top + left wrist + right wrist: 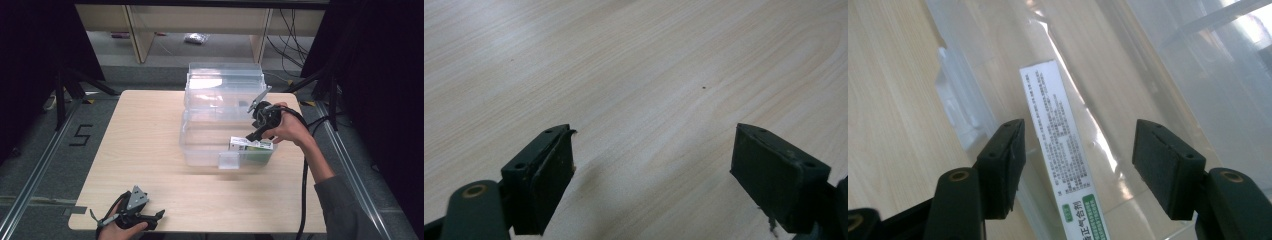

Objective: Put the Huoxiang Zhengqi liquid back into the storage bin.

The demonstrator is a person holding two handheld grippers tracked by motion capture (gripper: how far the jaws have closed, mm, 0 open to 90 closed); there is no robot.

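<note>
A: Box (1060, 150), white and green with printed text, lies between the right gripper's (1078, 165) pads, which stand clear of it on both sides. Released, nothing clamped.

B: Where does it lie, taking the clear bin (200, 145) as landmark?

A: Inside the bin, on its floor, along the front wall toward the right front corner. High view puts the box (251, 146) just behind the small clear latch tab (228, 160) on that wall. Right gripper (255, 134) hovers just above it, hand reaching in over the bin's right side.

B: Left side?

A: Left gripper (651, 165) jaws apart, bare wood between them, grasping nothing. High view: left gripper (150, 220) rests on the table (140, 140) near its front edge, well apart from the bin, forward and left of it.

B: Bin lid?

A: Lid (225, 80) stands raised behind the bin, hinged back. Bin mouth is open.

B: Step in hand?

A: My reading: the placing step, at the let-go. Box looks settled flat, no pad touching.

B: Next move?

A: Judgement only. Lift the right gripper straight up out of the bin, clear of the front wall and the box edge, so nothing drags. Closing the lid may follow; cannot tell from this.
</note>
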